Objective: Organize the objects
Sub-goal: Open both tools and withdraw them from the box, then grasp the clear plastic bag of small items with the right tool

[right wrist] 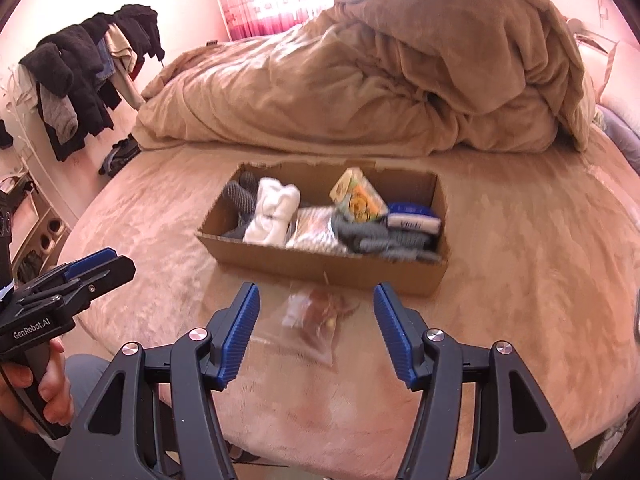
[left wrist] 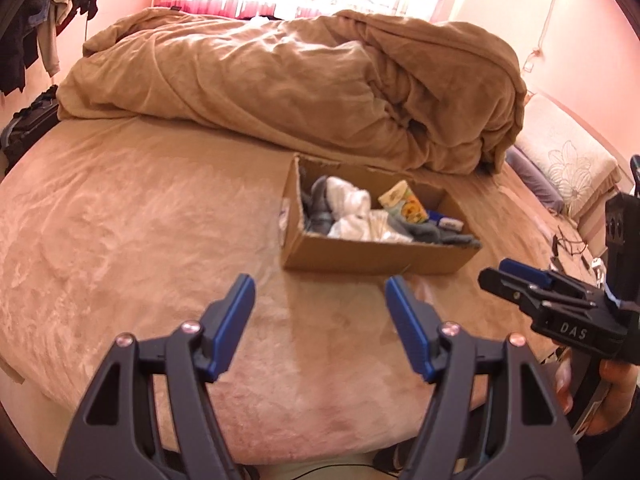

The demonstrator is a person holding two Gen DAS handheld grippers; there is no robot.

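We're holding both grippers above the bed (left wrist: 120,208), in front of the cardboard box (right wrist: 320,268). Our left gripper (left wrist: 320,292) is gaping wide with nothing in it, and our right gripper (right wrist: 314,300) is spread just as wide, also empty. A clear plastic bag (right wrist: 316,324) of small bits is lying on the blanket just in front of the box, showing between the right fingers but not touching them. The box is already holding white socks (right wrist: 274,216), grey socks (right wrist: 372,240), a yellow-green packet (right wrist: 356,198) and a blue-white pack (right wrist: 414,220). A rumpled tan duvet (left wrist: 300,92) is sitting behind it.
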